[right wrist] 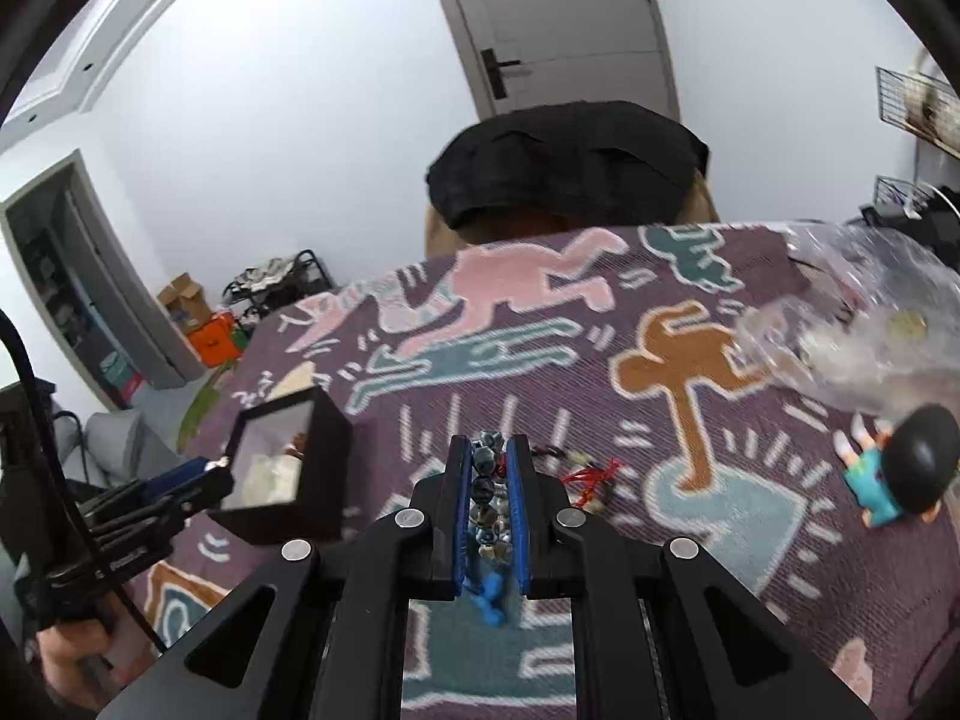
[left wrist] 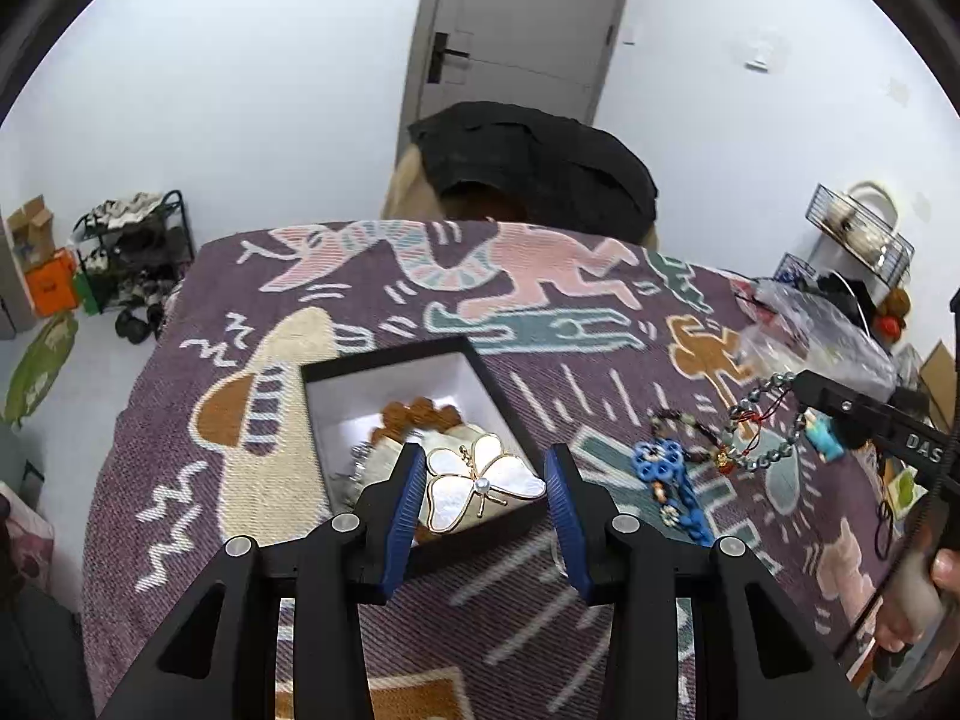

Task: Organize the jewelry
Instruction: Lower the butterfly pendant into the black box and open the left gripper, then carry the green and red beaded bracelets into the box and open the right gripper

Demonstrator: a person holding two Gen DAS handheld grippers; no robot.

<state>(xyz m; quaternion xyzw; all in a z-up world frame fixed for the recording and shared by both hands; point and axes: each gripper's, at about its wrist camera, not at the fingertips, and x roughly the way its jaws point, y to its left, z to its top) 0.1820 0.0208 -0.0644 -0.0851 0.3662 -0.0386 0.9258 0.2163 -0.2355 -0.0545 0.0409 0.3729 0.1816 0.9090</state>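
Grey-metallic beads strung on a cord form the bracelet (right wrist: 487, 492) now clamped in the right hand-held gripper (right wrist: 487, 450). Its jaws are nearly closed, with the blue pads (right wrist: 461, 498) pressing the strand from both sides. In the left wrist view the bracelet (left wrist: 765, 420) hangs as a loop from the tip of that gripper, above the patterned purple cloth (left wrist: 420, 600) covering the surface.

Handling judgement: the bracelet appears light and fully limp. The beads are hard and smooth, so a single bead may roll or slip between the pads; a grip across several beads, as held now, is more secure. The hanging loop will likely swing and may snag on the red cord (right wrist: 591, 474) of neighbouring pieces.

The left hand-held gripper (left wrist: 486, 480) is wide open and holds nothing. It sits over the near edge of the black box (left wrist: 384, 360), with its blue pads flanking a pearly butterfly brooch (left wrist: 480, 480) that lies inside. Brown beads (left wrist: 420, 411) also lie in the box.

The brooch appears rigid, thin and possibly brittle at the wing edges; contact is best limited to the gold rim.

Other pieces remain on the cloth: a blue flower charm strand (left wrist: 660, 462) and a small figurine (right wrist: 900, 474).
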